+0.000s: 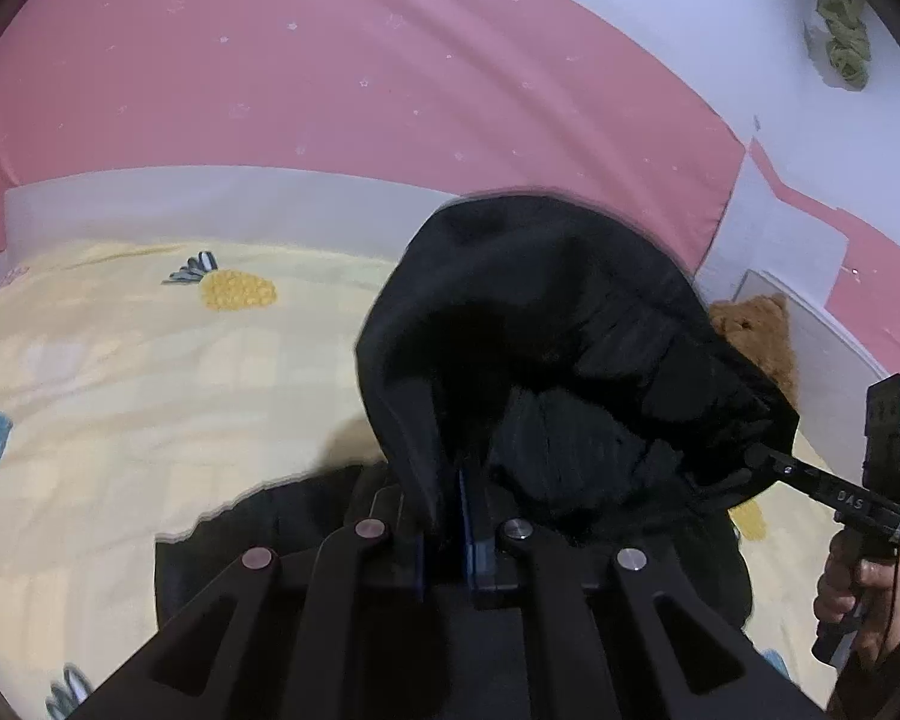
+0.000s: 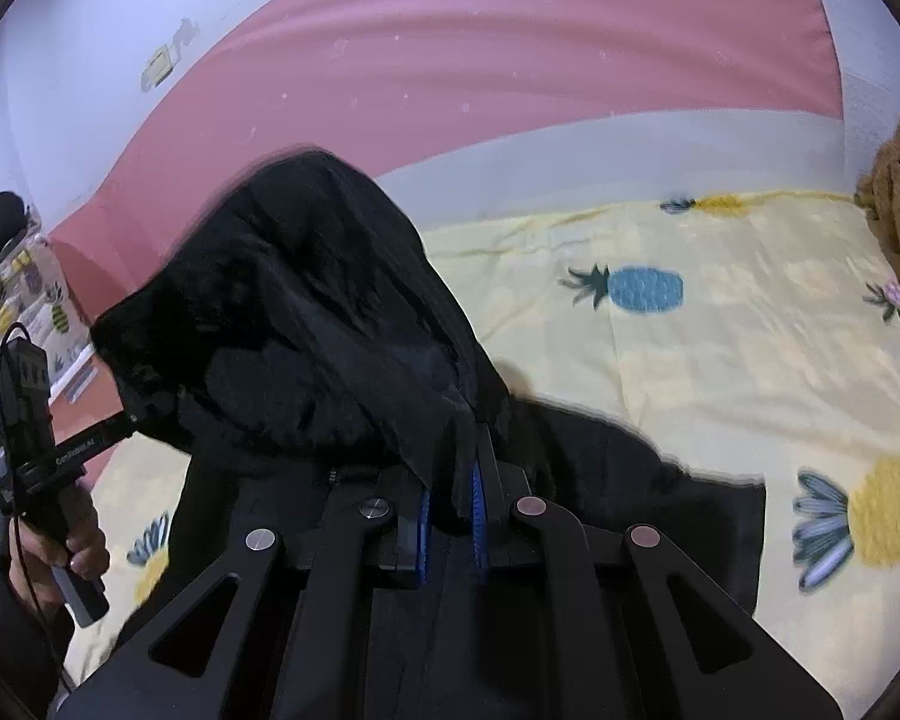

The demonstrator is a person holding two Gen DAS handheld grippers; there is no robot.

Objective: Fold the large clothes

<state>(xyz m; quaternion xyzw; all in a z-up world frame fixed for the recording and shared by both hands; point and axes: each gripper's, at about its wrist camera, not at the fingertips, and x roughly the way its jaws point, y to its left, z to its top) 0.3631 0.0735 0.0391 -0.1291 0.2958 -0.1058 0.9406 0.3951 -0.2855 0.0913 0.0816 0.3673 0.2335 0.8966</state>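
Gripping black jacket — left gripper (stamped "DAS"), right gripper.

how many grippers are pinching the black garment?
2. Left gripper clamps one edge of the garment; right gripper clamps the other. Each shows at the other view's edge.

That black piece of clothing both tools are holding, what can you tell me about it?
The black garment looks like a matte jacket with a fleecy dark lining. Its upper part is lifted and bunched, pinched by the left gripper and the right gripper, each shut on a fold. Its lower part still lies on the yellow pineapple-print bedsheet.
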